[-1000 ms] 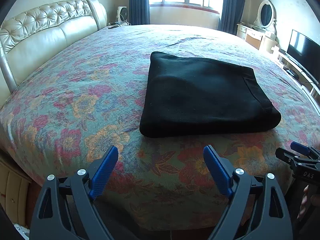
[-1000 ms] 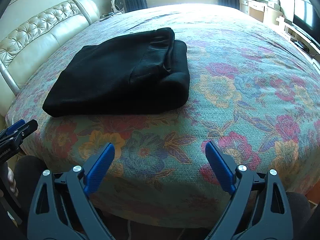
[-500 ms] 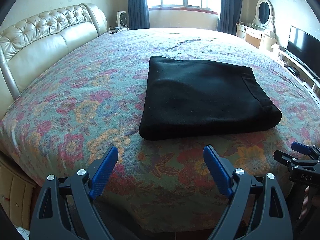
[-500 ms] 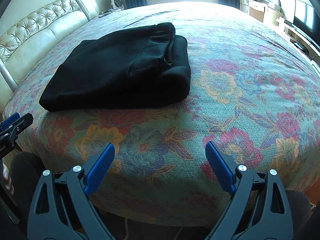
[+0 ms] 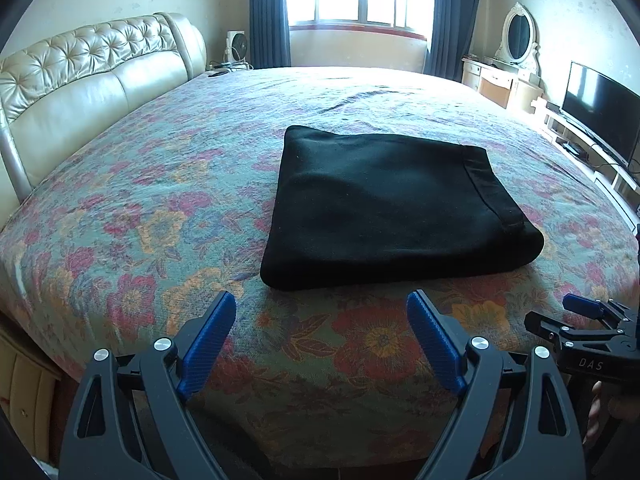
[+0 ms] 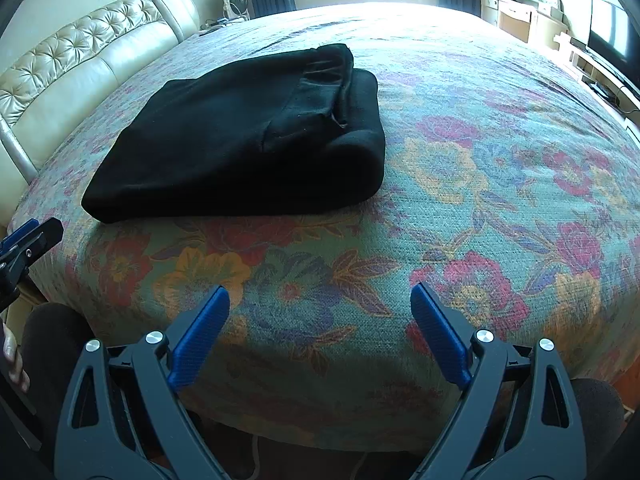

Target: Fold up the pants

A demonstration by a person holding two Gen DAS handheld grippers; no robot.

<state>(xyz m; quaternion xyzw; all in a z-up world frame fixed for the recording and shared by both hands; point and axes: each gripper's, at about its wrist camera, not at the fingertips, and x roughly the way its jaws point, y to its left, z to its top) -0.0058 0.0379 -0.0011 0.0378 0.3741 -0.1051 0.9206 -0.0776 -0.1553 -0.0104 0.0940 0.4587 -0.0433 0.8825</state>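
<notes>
I've got the black pants (image 5: 384, 208) lying folded flat on the floral bed (image 5: 140, 216), a bit ahead of both grippers, left (image 5: 322, 312) and right (image 6: 320, 304), jaws spread wide and empty, hovering near the bed's edge, I think.

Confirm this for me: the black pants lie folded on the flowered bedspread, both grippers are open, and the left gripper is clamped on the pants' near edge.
One thing is wrong: the left gripper is not clamped on anything. In the left wrist view it is open, short of the pants, over the bedspread. The rest holds: the pants lie folded on the bedspread, and the right gripper is open too.
</notes>
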